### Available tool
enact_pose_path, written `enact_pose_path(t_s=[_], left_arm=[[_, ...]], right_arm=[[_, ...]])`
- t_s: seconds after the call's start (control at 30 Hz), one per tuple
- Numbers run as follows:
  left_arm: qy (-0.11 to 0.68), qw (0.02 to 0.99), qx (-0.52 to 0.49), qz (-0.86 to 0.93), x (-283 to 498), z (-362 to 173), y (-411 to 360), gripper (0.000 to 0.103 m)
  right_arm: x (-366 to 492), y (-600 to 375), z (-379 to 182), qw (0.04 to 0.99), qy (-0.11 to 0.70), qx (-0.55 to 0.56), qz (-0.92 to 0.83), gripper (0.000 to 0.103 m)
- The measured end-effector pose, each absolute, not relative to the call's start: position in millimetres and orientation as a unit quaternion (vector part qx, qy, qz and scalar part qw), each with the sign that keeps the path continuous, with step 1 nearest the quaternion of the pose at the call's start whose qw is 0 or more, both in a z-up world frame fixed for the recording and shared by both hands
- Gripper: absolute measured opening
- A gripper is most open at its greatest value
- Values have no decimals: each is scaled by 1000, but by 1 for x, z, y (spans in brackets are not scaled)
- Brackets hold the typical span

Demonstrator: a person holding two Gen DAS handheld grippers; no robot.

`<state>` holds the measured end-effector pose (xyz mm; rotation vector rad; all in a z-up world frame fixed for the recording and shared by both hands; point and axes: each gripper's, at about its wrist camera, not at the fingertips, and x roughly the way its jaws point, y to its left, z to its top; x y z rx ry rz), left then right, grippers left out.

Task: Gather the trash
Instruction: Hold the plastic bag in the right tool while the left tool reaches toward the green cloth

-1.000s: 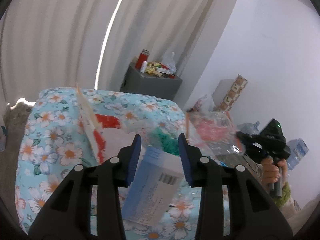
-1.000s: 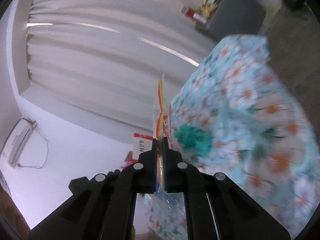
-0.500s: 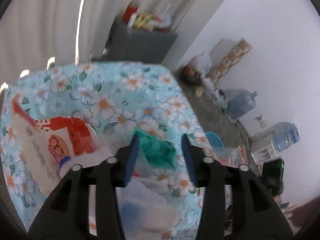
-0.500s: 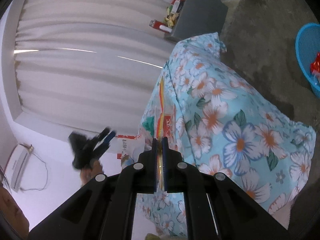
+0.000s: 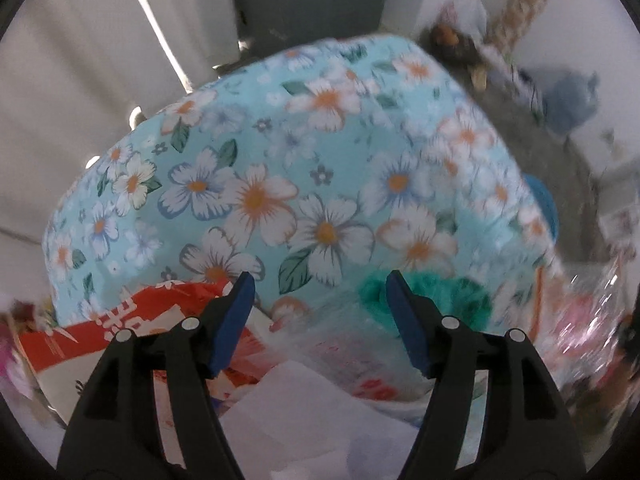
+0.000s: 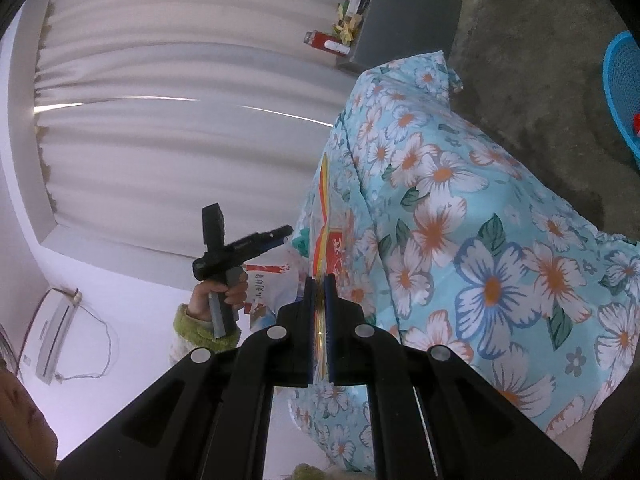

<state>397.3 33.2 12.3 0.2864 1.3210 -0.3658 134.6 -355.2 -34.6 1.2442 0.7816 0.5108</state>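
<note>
1. The right tongs (image 6: 319,308) are clenched on the thin edge of a clear plastic trash bag (image 6: 325,216), which stands up from between the pads against the side of the floral cloth.
2. The left tongs (image 5: 320,292) point steeply down with nothing pressed between the blue pads; the jaws have just been opening, and they stand released above loose litter.
3. Directly under the left tongs lies a heap of trash: white paper (image 5: 304,412), a clear wrapper with red print (image 5: 360,364) and, to the left, a red and white printed packet (image 5: 132,320).
4. Just beyond the right pad sits a crumpled green piece (image 5: 460,300), lying on the floral cloth.
5. The flower-patterned blue cloth (image 5: 304,168) covers the worktop and carries all of this; its edge hangs down toward the floor.
6. In the right wrist view, a hand (image 6: 224,294) in a fuzzy green sleeve (image 6: 200,326) grips the left tool's handle.
7. On the floor to the right stands a blue basket (image 6: 622,80).
8. Farthest off, a grey cabinet (image 5: 312,4) stands by white curtains (image 6: 160,120).
</note>
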Motion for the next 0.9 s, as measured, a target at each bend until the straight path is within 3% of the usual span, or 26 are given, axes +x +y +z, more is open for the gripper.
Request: enact_pose_path(t_s=[0.13,0.2,0.47,0.7,0.9], left_arm=[[604,764,166,-156,392,9,32,63],[606,765,157,-152,392,11,36,57],[600,774,129,-157,386,24,45,19],[564,795,141,-177,372,44,40,7],[516,824,143,-185,366,78,34,6]], right_arm=[[134,-356,-37,711,351,565,230,5],[134,-356,-38,710,351,566,231,5],[133,-355,-36,711,349,565,231,5],[132,-354,-35,712,348,565,231,5],[132,-353,-34,712,345,567,229,5]])
